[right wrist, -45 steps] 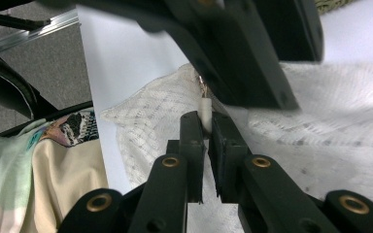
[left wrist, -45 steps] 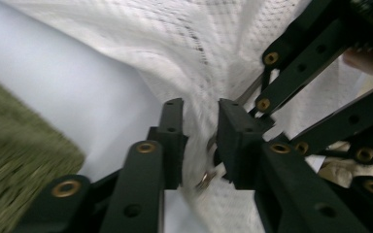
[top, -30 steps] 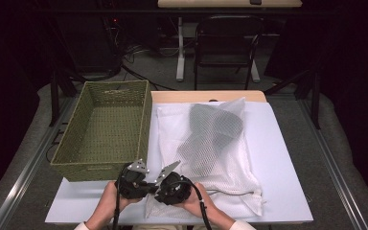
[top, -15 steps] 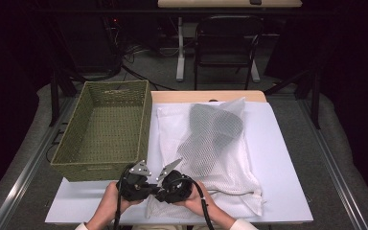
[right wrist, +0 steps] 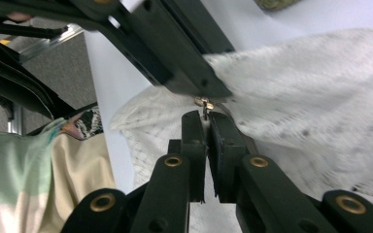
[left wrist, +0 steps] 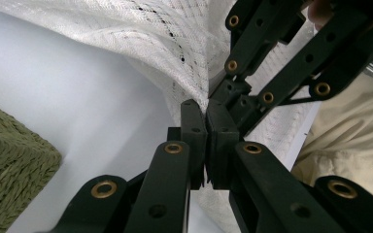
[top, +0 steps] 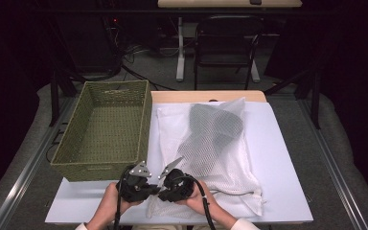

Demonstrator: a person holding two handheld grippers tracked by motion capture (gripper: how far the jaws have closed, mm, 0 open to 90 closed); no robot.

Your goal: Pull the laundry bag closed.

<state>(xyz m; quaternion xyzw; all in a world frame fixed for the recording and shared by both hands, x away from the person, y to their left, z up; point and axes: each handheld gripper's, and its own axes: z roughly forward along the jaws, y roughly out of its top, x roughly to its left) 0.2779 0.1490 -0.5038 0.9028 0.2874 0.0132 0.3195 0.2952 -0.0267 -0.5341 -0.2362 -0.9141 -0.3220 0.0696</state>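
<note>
mesh bag (top: 215,143) centre, dark garment inside | basket (top: 106,129) left, empty | left gripper (left wrist: 206,109) pinches bag's near corner | right gripper (right wrist: 205,110) closed on zipper pull (right wrist: 203,102), jaws just closing | hands unmoved

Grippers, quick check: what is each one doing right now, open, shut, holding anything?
Left gripper: shut on the edge of the white mesh bag.
Right gripper: shut on the bag's small metal zipper pull.
</note>
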